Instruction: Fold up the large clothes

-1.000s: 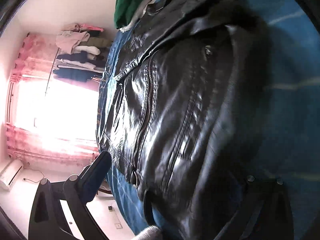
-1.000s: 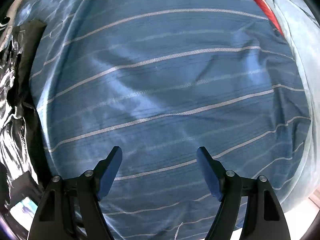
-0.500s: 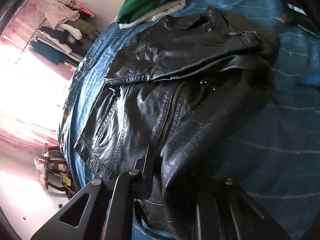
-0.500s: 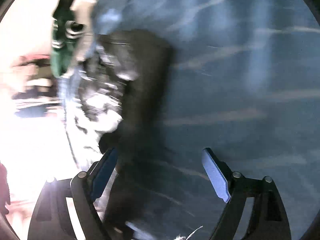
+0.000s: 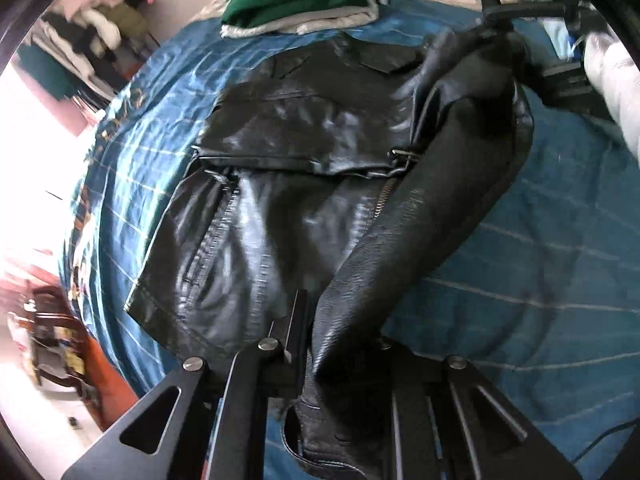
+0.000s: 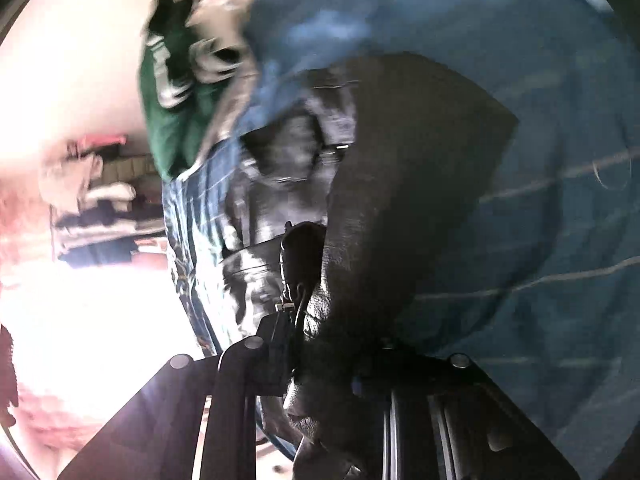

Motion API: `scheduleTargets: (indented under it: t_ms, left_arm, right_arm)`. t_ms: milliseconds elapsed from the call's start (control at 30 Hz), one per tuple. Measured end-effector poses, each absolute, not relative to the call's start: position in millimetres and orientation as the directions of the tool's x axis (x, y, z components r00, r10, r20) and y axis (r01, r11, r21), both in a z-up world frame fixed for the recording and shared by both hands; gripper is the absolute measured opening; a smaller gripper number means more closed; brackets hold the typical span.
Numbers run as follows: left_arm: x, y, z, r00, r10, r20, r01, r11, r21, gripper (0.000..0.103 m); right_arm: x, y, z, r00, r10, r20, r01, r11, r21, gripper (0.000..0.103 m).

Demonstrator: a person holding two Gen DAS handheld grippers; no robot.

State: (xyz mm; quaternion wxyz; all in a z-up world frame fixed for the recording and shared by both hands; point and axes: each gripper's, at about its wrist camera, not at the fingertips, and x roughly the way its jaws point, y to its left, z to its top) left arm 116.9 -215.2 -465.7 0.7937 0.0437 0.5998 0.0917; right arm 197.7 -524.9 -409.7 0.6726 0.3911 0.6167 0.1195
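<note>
Black leather jacket (image 5: 288, 184) lies on the blue bedspread (image 5: 540, 280), collar away from the left gripper (image 5: 344, 344), long axis running straight ahead of it. Both grippers are clamped on its raised edge; the right gripper (image 6: 340, 344) has just been closing. Risk: heavy, slick leather could slip out mid-fold.

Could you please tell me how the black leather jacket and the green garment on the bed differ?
The black leather jacket is glossy, spread mid-bed, one edge lifted by the left gripper and right gripper. The green garment is matte with white stripes, bunched at the far end, untouched. Both lie on the blue striped bedspread.
</note>
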Motion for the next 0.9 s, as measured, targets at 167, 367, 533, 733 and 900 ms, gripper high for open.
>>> scheduleTargets:
  t_ms: [167,367,533,733,900]
  left_arm:
    - [129.0,-139.7,-447.1,0.230,0.081,-0.970,-0.148,0.988,0.047,0.015]
    - [135.1,-18.0,-483.2,0.155,-0.079,-0.985,-0.353,0.926,-0.130,0.021]
    - [121.0,61.5,-521.5,0.078,-0.142,-0.987,-0.501,0.850,-0.162,0.043]
    - [94.2,95.4,-515.1,0.091,-0.106,-0.990,-0.541,0.830,-0.138,0.089]
    - [105.8,68.3,-549.1,0.058,-0.056,-0.997,-0.526,0.847,-0.078,0.089]
  right_arm:
    - [229.0,-429.2,-359.3,0.174,0.559,-0.810,0.228,0.778,0.586,0.021]
    - [261.5,-288.5,-383.0,0.050,0.447,-0.893,0.137,0.883,0.449,0.022]
    - [279.2,-203.3,-435.4,-0.085,0.376,-0.923,0.102,0.924,0.368,0.049]
    - [266.7,-228.3,-399.0,-0.041,0.550,-0.834,0.081,0.834,0.545,0.071]
    - [267.8,-344.3,-400.7,0.063,0.442,-0.895,0.182,0.876,0.446,0.077]
